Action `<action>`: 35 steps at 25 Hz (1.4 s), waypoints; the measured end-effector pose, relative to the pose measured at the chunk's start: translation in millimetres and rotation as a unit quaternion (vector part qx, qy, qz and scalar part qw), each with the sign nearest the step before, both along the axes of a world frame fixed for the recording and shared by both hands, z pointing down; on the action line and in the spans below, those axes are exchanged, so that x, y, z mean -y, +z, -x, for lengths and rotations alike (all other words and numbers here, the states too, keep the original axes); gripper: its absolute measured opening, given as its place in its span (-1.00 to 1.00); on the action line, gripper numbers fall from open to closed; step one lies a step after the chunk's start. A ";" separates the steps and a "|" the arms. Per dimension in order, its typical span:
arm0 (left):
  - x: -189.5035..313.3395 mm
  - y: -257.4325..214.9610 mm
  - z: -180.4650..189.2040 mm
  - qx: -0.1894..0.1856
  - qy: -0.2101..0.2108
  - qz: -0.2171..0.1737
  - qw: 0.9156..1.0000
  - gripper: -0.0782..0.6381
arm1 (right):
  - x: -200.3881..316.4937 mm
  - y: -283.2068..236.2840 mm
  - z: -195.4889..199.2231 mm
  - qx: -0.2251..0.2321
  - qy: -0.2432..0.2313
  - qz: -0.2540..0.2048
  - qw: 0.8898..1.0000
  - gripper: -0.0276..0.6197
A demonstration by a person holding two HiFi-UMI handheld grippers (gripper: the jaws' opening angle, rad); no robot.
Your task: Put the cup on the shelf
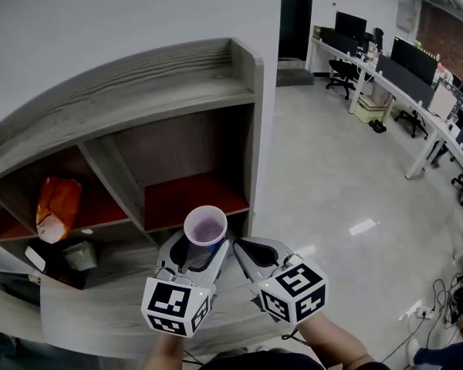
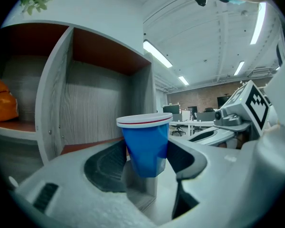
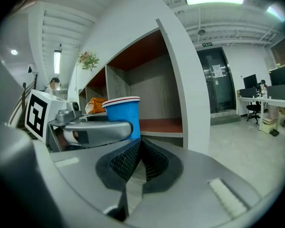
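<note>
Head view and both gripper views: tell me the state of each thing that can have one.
cup: upright, gripped, not yet in the shelf.
left hand-held gripper: shut on the cup.
right hand-held gripper: jaws together, empty.
orange bag: crumpled, inside the shelf's left compartment.

The cup (image 2: 146, 146) is blue with a white rim and a thin red line just under it. The shelf (image 1: 139, 91) is grey wood grain with reddish-brown boards inside, and the bag (image 1: 58, 206) is orange. The left hand-held gripper (image 2: 147, 152) and right hand-held gripper (image 3: 138, 151) are pale grey with black ribbed pads (image 3: 128, 163) and white cubes (image 1: 176, 305) patterned with black squares.
</note>
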State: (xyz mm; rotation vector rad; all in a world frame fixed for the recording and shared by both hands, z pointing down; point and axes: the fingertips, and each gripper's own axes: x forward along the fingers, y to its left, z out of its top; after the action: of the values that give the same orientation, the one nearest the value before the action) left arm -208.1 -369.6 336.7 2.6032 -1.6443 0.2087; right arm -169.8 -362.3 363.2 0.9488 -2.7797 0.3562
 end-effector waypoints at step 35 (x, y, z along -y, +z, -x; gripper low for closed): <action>80.4 8.1 28.5 0.092 -0.040 0.055 0.993 0.00 | 19.0 24.0 -16.8 0.006 0.041 0.037 0.998 -0.91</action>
State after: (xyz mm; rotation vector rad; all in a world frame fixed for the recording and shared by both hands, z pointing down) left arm -236.5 -450.0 344.8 2.4977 -1.7332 0.5327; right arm -153.0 -381.3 387.1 1.0483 -2.7223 0.4756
